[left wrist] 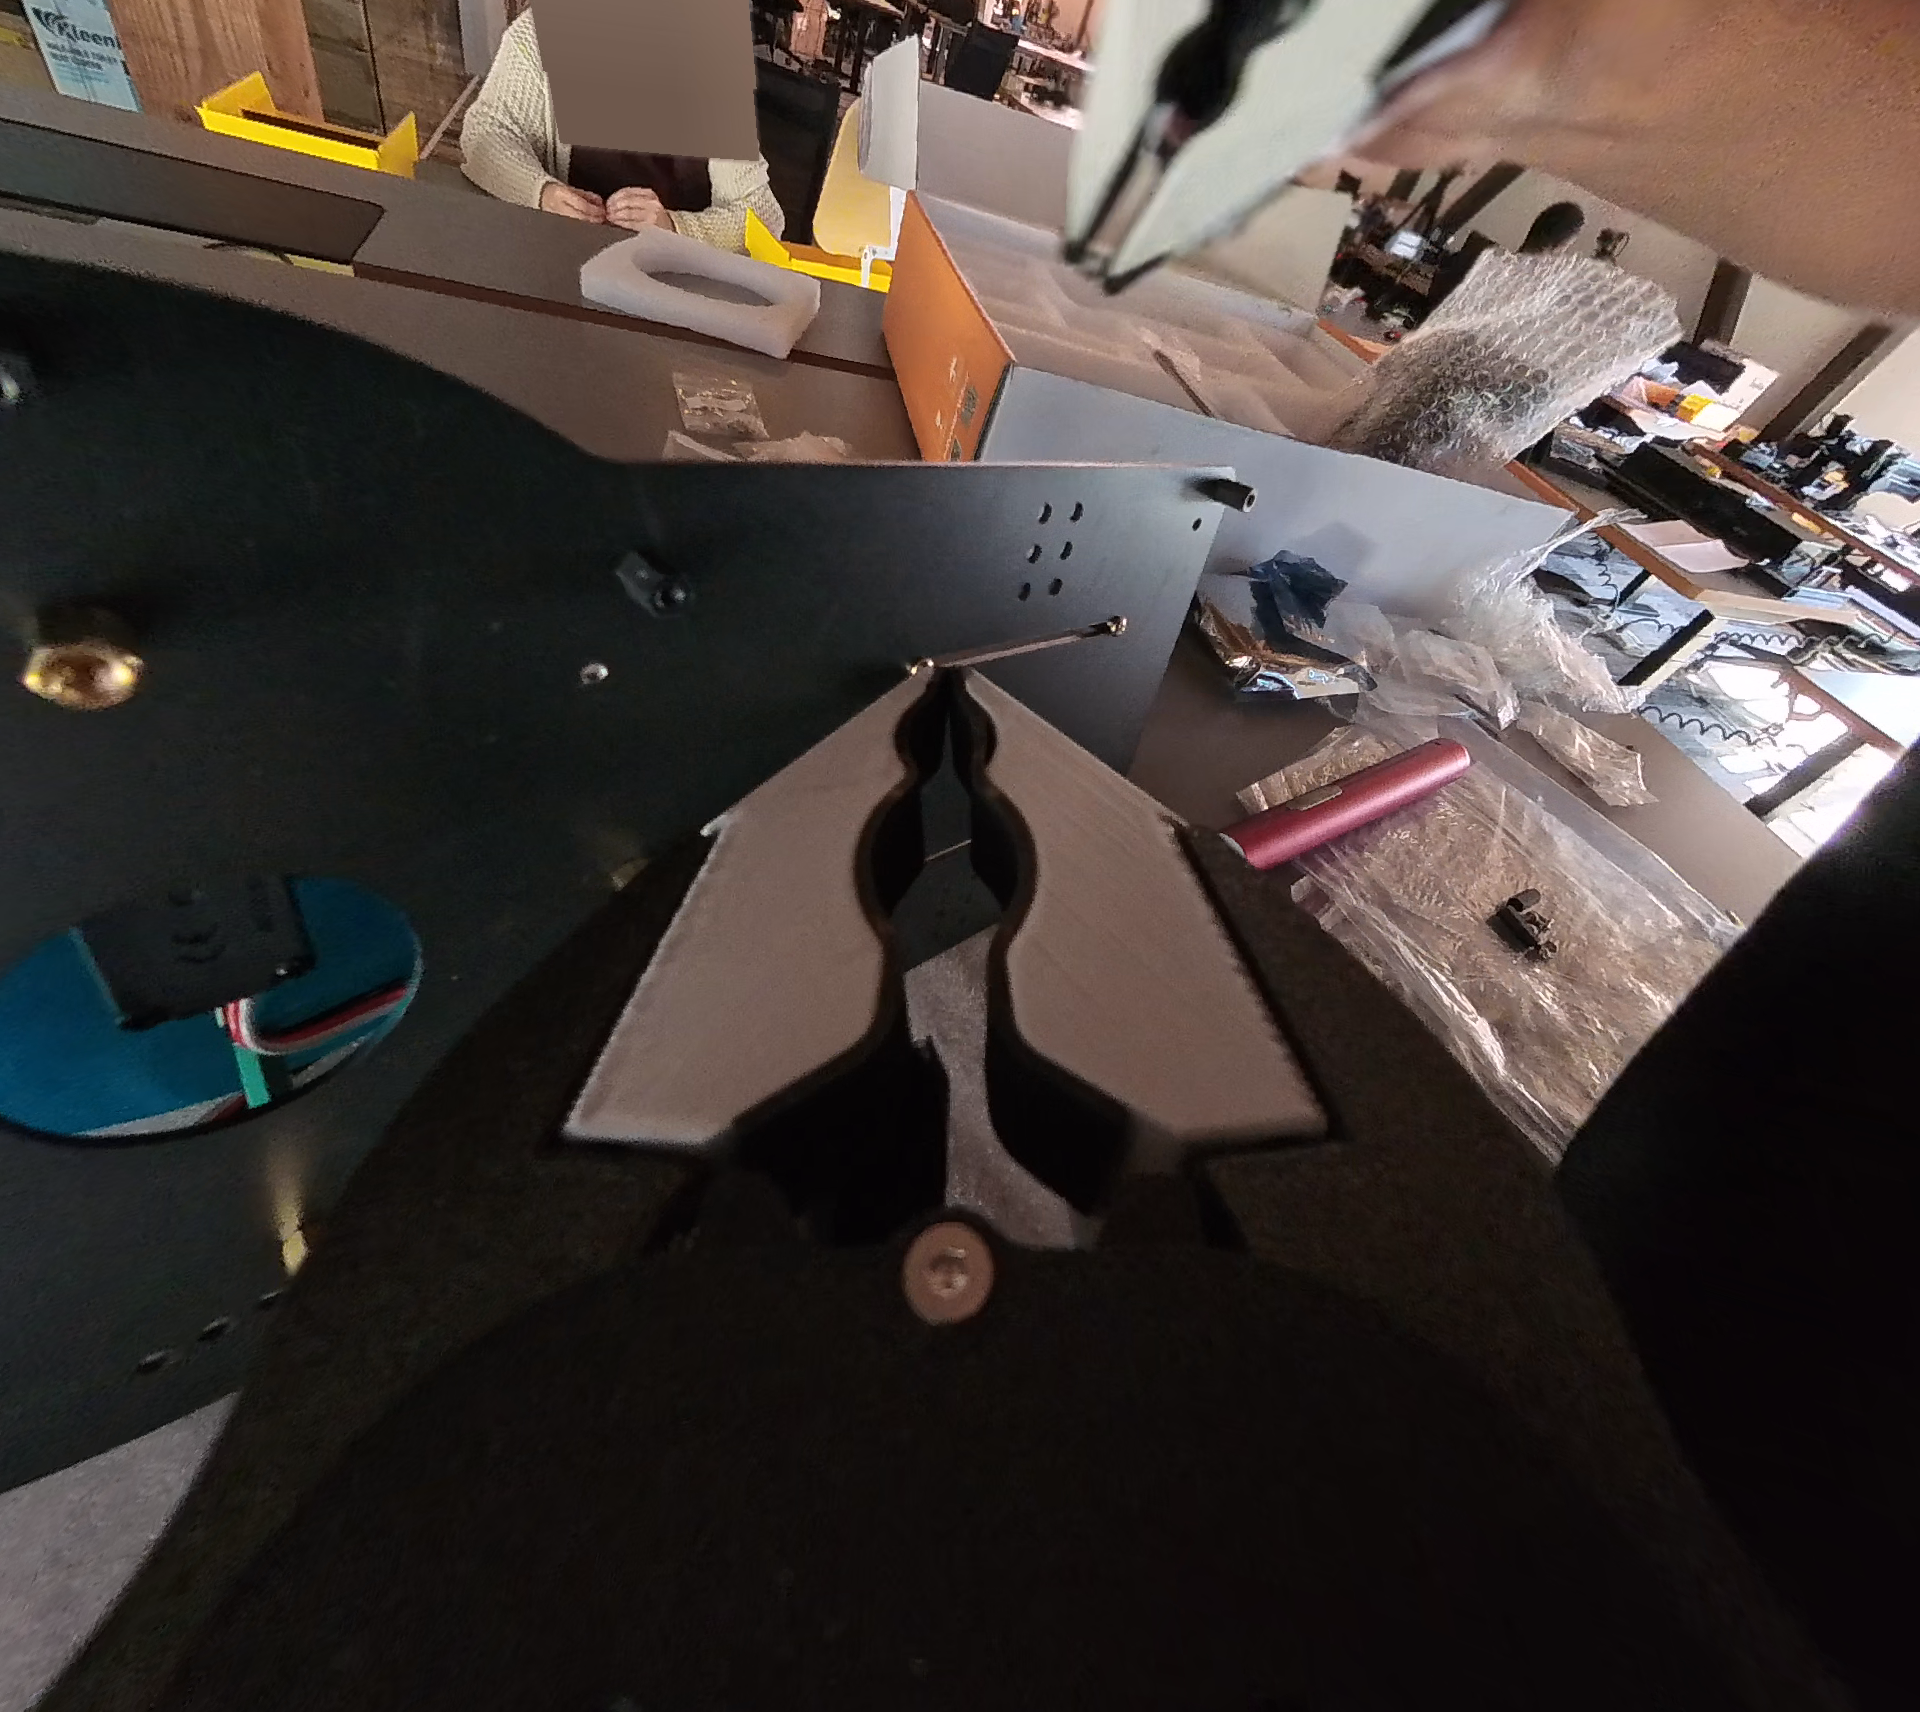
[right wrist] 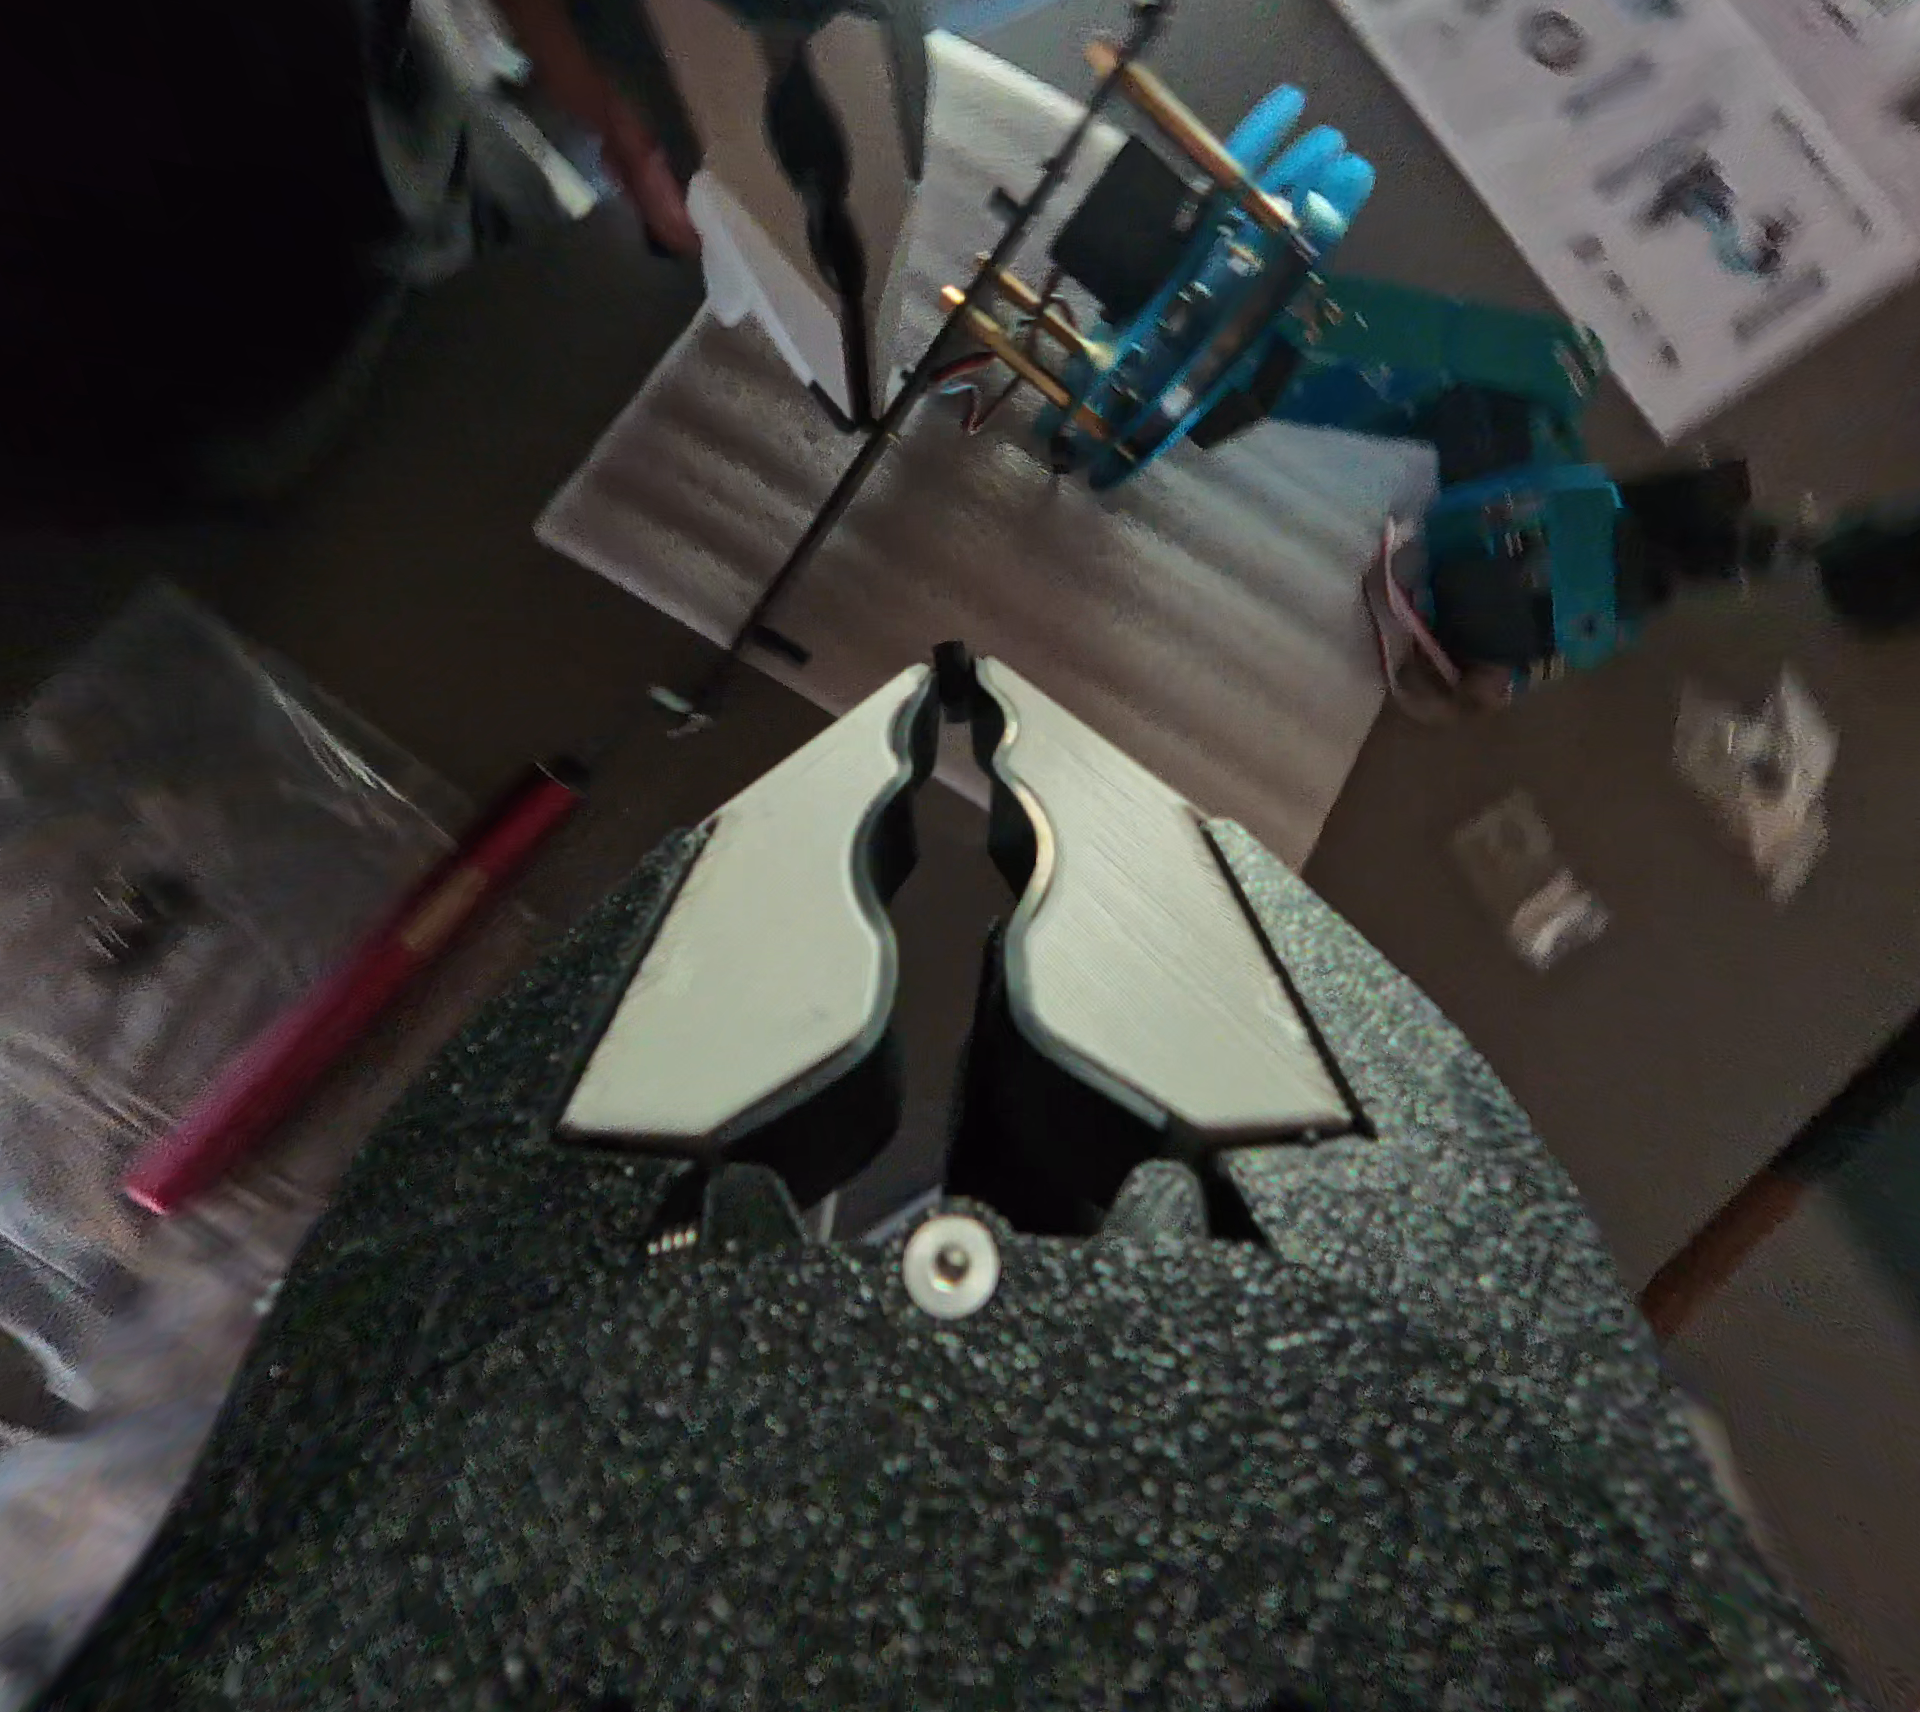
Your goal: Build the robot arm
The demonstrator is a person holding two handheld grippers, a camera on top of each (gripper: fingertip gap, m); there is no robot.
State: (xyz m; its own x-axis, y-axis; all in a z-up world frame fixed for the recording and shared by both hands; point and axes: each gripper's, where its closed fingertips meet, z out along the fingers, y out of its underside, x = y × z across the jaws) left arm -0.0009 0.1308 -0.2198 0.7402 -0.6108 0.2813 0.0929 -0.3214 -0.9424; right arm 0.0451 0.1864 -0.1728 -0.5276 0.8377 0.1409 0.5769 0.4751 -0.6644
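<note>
Left gripper (left wrist: 948,675) pinching black base plate (left wrist: 416,623) edge. Right gripper (right wrist: 951,686) pinching small black part (right wrist: 949,663), just beside plate, above red screwdriver (right wrist: 353,976).

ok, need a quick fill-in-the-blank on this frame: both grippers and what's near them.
1. The left gripper is shut on the edge of a ____ plate.
2. The pen-shaped tool lying on the plastic bags is ____ in colour.
3. The small robot arm fixed to the plate is ____.
4. The right gripper pinches a small ____ part.

Missing: black; red; blue; black
</note>
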